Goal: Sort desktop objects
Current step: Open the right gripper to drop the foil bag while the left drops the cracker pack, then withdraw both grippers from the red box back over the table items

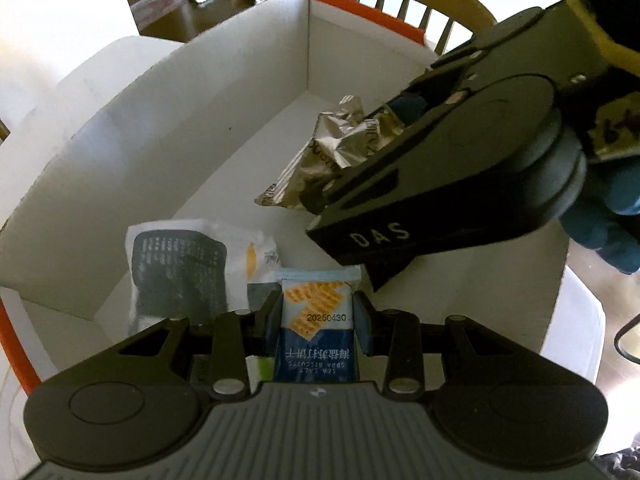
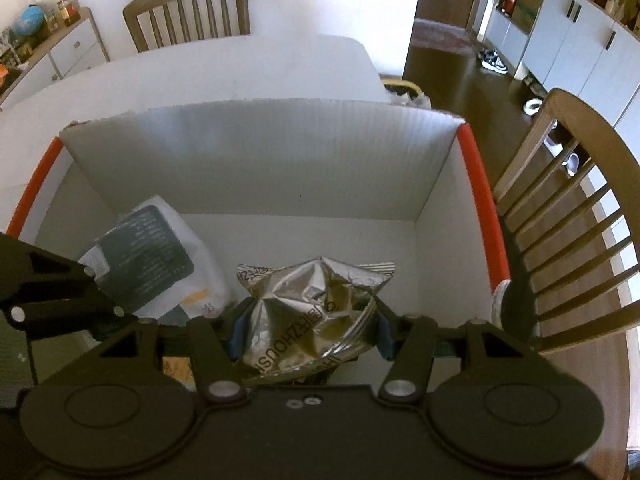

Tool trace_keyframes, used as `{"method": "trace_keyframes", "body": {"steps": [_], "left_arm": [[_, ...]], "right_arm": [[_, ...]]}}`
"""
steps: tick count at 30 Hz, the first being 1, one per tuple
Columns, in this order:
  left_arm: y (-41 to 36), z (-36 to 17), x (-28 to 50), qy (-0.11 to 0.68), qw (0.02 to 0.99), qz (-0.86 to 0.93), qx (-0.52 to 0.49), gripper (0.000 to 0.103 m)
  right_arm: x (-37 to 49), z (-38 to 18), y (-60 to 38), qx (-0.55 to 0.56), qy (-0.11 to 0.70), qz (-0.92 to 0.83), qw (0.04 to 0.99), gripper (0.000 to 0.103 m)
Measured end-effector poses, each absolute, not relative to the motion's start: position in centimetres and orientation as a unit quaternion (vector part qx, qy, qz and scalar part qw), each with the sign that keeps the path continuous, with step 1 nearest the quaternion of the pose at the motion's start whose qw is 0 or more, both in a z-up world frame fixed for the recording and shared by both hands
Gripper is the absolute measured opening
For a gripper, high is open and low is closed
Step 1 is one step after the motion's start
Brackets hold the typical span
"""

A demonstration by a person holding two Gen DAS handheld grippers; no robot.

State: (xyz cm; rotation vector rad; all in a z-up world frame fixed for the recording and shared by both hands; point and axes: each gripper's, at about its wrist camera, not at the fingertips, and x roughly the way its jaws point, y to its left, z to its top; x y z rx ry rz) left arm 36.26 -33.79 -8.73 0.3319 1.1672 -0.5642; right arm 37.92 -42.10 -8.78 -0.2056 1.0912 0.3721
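My left gripper (image 1: 318, 312) is shut on a blue soda biscuit packet (image 1: 316, 328) and holds it over the white cardboard box (image 1: 240, 92). My right gripper (image 2: 308, 328) is shut on a crumpled silver foil packet (image 2: 312, 312), also held over the box (image 2: 280, 152). In the left wrist view the right gripper (image 1: 344, 160) comes in from the right with the foil packet (image 1: 320, 160). A white packet with a dark label (image 1: 180, 264) lies on the box floor; it also shows in the right wrist view (image 2: 152, 264). The left gripper's arm (image 2: 48, 292) shows at the left edge.
The box has orange edges (image 2: 484, 200) and stands on a white table (image 2: 200, 76). Wooden chairs stand at the table's far side (image 2: 188, 8) and right (image 2: 568, 220). Beyond lie a dark wood floor (image 2: 452, 72), cabinets and shoes.
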Motion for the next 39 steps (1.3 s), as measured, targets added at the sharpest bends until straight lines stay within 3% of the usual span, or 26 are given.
{"method": "trace_keyframes", "body": {"steps": [9,14,18,20,39], "left_arm": [[-33.2,-8.9,37.1,0.558,0.777,-0.263,0.128,0.038],[-32.6,-8.3,37.0,0.551,0.784,-0.262,0.117,0.066],[-32.0,-7.7,36.8,0.545,0.789,-0.261,0.11,0.066],[-31.7,-7.3,36.6,0.539,0.795,-0.257,0.108,0.066],[-29.4,-3.0,32.2,0.481,0.841,-0.241,0.064,0.066]], "right_arm": [[37.8,-9.2,-42.0,-0.097,0.524,0.17,0.829,0.063],[37.6,-9.0,-41.8,-0.104,0.518,0.172,0.832,0.066],[37.2,-8.4,-42.0,-0.103,0.514,0.175,0.833,0.072],[36.8,-7.8,-42.1,-0.101,0.508,0.179,0.837,0.082],[32.6,-0.4,-44.5,-0.06,0.451,0.194,0.869,0.082]]}}
